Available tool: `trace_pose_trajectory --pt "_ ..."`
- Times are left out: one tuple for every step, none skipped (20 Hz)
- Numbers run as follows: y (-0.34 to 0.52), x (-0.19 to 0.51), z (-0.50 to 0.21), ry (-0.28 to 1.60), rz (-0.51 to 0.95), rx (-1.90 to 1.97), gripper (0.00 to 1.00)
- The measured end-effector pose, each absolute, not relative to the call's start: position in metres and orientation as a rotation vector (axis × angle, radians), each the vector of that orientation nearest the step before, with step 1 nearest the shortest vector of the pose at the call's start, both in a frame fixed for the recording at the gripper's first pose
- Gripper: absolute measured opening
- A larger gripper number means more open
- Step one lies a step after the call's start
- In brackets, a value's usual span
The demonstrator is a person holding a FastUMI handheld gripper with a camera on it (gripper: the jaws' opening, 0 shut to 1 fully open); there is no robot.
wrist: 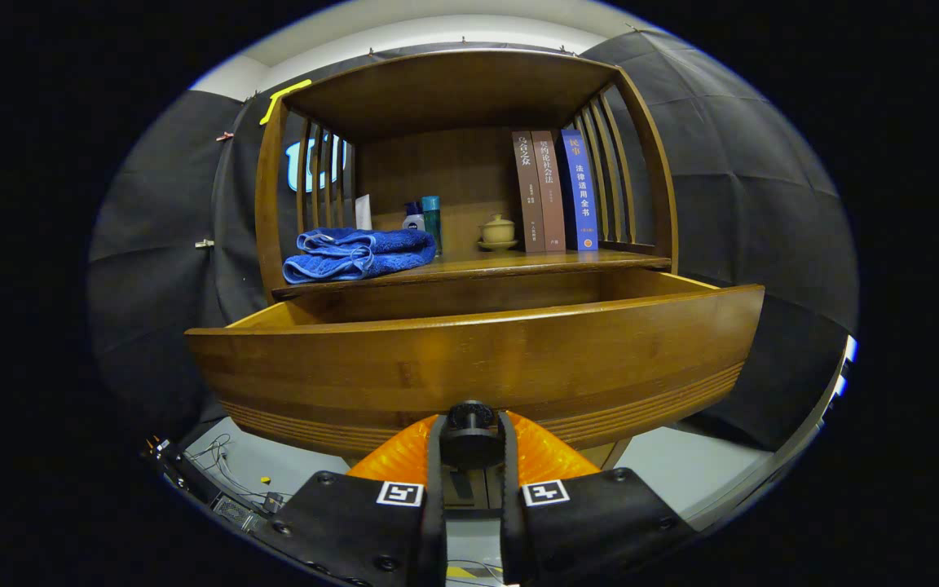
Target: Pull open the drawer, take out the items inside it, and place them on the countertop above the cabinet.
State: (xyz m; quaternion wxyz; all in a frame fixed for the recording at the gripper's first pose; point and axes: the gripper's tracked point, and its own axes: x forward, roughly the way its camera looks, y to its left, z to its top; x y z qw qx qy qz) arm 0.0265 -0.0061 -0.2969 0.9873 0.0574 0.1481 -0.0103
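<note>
Claw (471,436) clenched on the knob (470,417) of the pulled-out drawer (478,363) just ahead.

Three upright books (555,189), lidded cup (498,231), bottles (425,217)

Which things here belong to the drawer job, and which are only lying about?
Job: drawer, pulled out; its knob, with the gripper shut on it; countertop.
Lying about: blue towel, bottles, lidded cup, three books.
</note>
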Motion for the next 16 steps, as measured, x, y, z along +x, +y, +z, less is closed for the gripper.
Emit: trace_pose_trajectory --pt "-0.006 0.024 -0.297 0.298 -0.018 0.115 0.30" --pt "-0.006 0.021 -0.297 0.297 -0.016 0.113 0.30" --pt "-0.006 0.020 -0.298 0.299 -0.015 0.111 0.30" --pt "-0.006 0.018 -0.301 0.301 -0.016 0.109 0.30" --pt "-0.006 0.017 -0.304 0.309 -0.017 0.104 0.30" --pt "-0.006 0.016 -0.304 0.300 -0.017 0.100 0.30" --pt "-0.006 0.017 -0.304 0.305 -0.017 0.096 0.30" --pt "-0.006 0.017 -0.305 0.302 -0.018 0.094 0.30" --pt "-0.006 0.017 -0.305 0.305 -0.016 0.089 0.30" --pt "-0.006 0.016 -0.304 0.303 -0.015 0.083 0.30" --pt "-0.006 0.016 -0.305 0.305 -0.013 0.077 0.30" --pt "-0.006 0.016 -0.304 0.305 -0.012 0.075 0.30" --pt "-0.006 0.018 -0.305 0.309 -0.011 0.071 0.33" --pt "-0.005 0.017 -0.305 0.312 -0.005 0.070 0.39" --pt "-0.005 0.015 -0.303 0.307 -0.001 0.072 0.43" --pt "-0.006 0.013 -0.295 0.290 -0.001 0.066 0.48"
